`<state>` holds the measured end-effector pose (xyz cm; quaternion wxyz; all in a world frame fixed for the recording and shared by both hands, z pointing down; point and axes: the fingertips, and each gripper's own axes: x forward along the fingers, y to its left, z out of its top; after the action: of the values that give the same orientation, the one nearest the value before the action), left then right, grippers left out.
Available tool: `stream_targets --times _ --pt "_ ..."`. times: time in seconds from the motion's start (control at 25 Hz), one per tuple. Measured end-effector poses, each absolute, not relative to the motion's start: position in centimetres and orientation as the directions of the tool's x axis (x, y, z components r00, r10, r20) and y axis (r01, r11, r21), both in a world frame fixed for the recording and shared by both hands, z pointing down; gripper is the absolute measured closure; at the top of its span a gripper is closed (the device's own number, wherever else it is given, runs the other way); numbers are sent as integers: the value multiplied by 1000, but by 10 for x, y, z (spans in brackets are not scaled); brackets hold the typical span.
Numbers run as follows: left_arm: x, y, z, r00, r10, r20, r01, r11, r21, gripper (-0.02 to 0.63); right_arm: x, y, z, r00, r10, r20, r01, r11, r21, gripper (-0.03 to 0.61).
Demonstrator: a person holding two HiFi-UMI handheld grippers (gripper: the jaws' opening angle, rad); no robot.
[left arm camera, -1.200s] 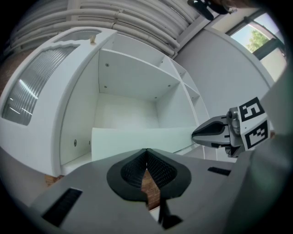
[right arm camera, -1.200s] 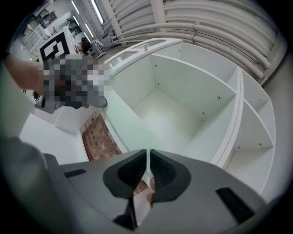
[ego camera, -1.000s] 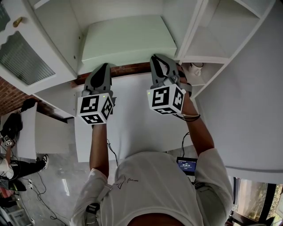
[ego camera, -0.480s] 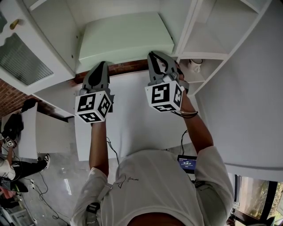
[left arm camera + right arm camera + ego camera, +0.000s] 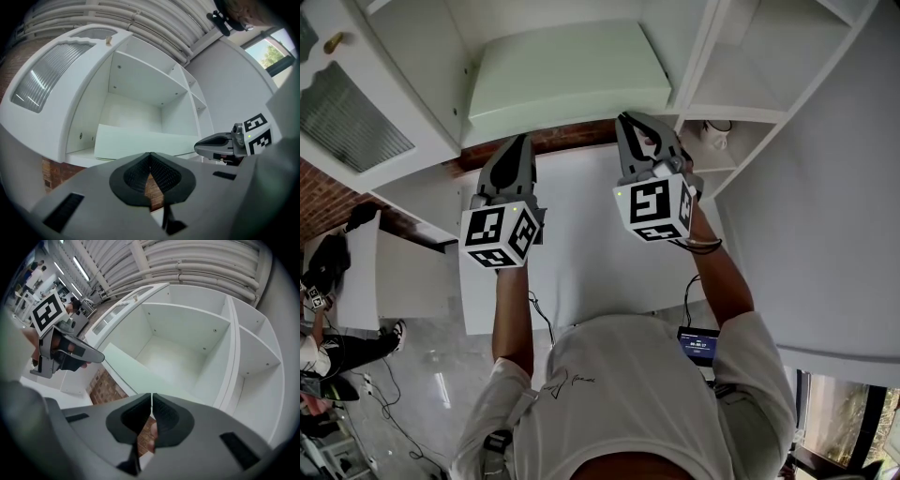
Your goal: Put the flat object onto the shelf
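Brick wall (image 5: 572, 137) behind a white table (image 5: 581, 267); a small lit screen (image 5: 697, 348), perhaps a phone, near its edge

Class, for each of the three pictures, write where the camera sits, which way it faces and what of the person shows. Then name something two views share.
Head view: on the person's head, facing steeply down at the cabinet; shows shirt, arms, left claw and right claw.
Left gripper view: rides the left claw, facing along its shut jaws into the cabinet; right claw at right.
Right gripper view: rides the right claw, jaws shut, facing the cabinet; left claw at left.
Shared: both gripper views show the pale green board lying on the shelf.
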<state>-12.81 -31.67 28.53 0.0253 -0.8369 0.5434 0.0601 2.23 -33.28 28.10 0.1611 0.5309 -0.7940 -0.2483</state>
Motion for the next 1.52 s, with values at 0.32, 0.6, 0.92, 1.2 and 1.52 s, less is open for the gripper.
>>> stream_targets --times 0.32,0.6,0.92,1.2,1.52 --pt "-128 -299 300 371 -922 -110 -925 -377 43 600 21 -317 295 -449 -892 47 -793 423 439 543" --pt "-131 -280 318 363 -929 -70 -928 -367 55 600 17 -292 314 -509 -855 100 -796 511 324 545" --pt "-126 -265 326 368 -928 -61 -925 -372 82 600 13 -269 326 -561 -816 138 -775 577 257 549" --pt "-129 -250 323 360 -931 -61 -928 -364 79 600 16 -250 329 -579 -800 155 -768 600 226 551" --pt "-131 -226 325 358 -932 -55 -925 -362 116 601 18 -227 330 -589 -791 168 -773 612 169 551"
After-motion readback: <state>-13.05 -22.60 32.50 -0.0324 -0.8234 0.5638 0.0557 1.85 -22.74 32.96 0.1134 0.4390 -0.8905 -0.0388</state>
